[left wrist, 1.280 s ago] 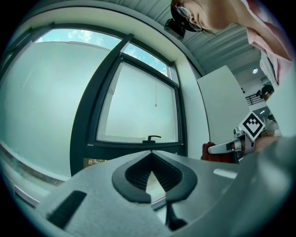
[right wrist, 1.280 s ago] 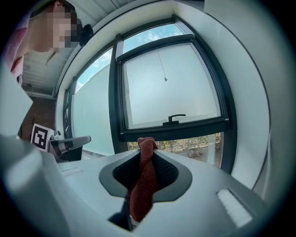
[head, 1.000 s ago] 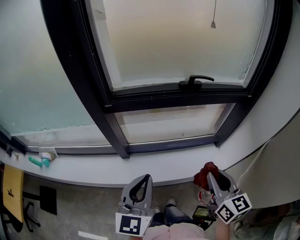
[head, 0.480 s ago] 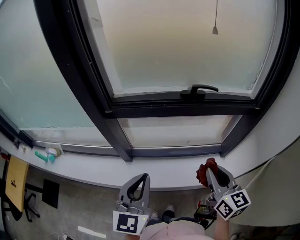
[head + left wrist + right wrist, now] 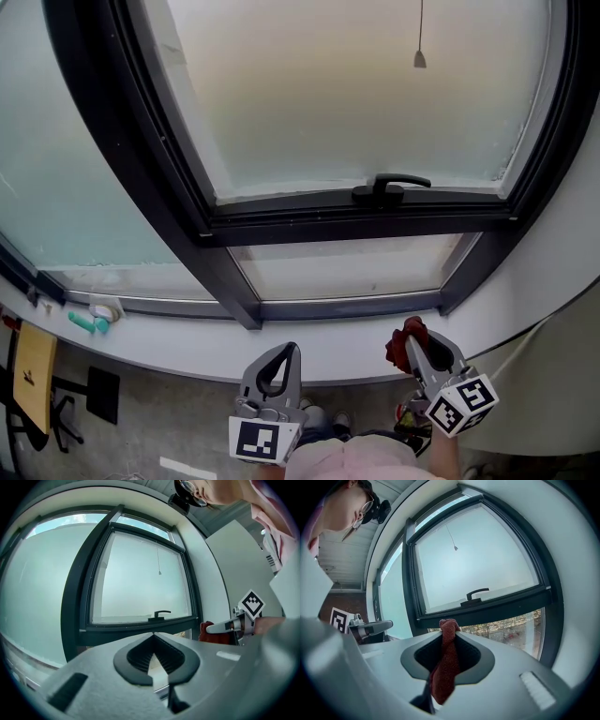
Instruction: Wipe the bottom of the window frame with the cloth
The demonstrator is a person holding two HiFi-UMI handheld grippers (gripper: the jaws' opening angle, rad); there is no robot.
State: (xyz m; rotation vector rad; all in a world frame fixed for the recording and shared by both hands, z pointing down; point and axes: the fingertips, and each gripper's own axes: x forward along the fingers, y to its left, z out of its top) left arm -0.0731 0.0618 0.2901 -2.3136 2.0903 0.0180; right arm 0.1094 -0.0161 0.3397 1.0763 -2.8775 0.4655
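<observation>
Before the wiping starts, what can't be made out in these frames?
Head view: the teal items on the sill are too small to identify.
Head view: the yellow object is cut off by the left edge.
Left gripper view: the left gripper, shut, covers the window frame's bottom rail with its body.
Right gripper view: the lower end of the cloth vanishes inside the right gripper, so its size is unclear.

Head view looks steeply down; both gripper views face the window frame (image 5: 375, 221).

Both held low, side by side: left tongs (image 5: 285, 350) closed empty, right tongs (image 5: 416, 340) clamping cloth (image 5: 399, 349).
</observation>
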